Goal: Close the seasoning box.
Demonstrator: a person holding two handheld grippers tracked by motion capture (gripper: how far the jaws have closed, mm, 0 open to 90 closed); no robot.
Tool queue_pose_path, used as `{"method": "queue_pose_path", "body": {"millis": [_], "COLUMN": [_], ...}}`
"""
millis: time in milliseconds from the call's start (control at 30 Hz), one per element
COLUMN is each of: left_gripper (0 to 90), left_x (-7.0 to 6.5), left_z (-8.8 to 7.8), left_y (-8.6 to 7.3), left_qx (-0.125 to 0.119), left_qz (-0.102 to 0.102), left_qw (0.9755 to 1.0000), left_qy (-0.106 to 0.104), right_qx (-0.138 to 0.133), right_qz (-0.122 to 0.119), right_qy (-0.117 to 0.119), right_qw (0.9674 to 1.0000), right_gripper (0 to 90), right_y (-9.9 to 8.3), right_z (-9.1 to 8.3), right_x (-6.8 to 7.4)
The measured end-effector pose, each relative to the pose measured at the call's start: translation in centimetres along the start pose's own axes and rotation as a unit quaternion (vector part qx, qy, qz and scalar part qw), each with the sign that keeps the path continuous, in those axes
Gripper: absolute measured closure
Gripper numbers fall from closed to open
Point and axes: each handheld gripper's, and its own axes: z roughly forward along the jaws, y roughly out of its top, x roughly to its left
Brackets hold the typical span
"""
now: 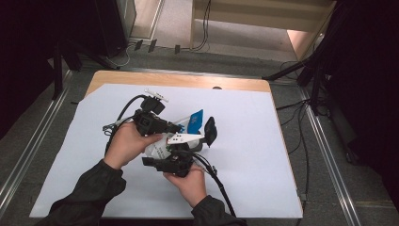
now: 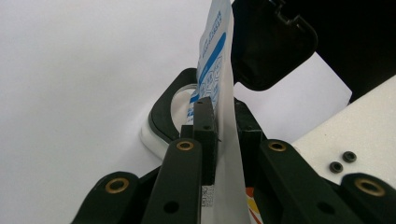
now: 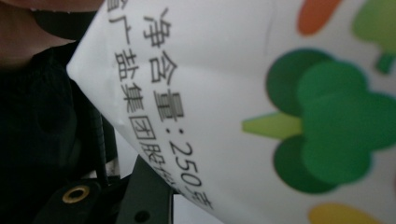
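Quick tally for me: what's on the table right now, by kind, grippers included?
Grippers: 2, the left gripper shut on the pouch, the right gripper at the pouch too
Printed white pouch: 1
Black-rimmed white container with open black lid: 1
White sheet covering the table: 1
Total: 5

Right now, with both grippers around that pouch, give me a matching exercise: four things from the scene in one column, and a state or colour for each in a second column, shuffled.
Column one:
1. left gripper
2. pouch
3. black lid
4. sheet

Column two:
A. swung open
B. clamped shut on a thin edge
C. pale, spread flat under everything
D. white with blue print

Pairs: 1-B, 2-D, 3-A, 4-C
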Motion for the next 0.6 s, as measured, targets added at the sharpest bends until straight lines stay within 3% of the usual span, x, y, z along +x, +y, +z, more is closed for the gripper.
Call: {"method": "queue_pose_path", "body": {"millis": [300,600], "left_gripper": [84.2,84.2], "left_x": [1.0,1.0], "left_z": [0.4,0.5], "left_y": [-1.4,-1.9], "left_qx": [-0.002,-0.001], "left_qz": [-0.002,0.016], "left_qw": [0.9999,0.9997], "left_qy": [-0.017,-0.016], "right_qx": [0.008,0.021], "right_qz": [-0.030,-0.052], "right_qy": [-0.030,-0.045], "right_qw": [0.9991,0.9974], "right_gripper": [68.7,68.8], "right_y": [-1.2,-2.0], "right_z": [0.4,0.6], "right_x": [-0.5,-0.6]}}
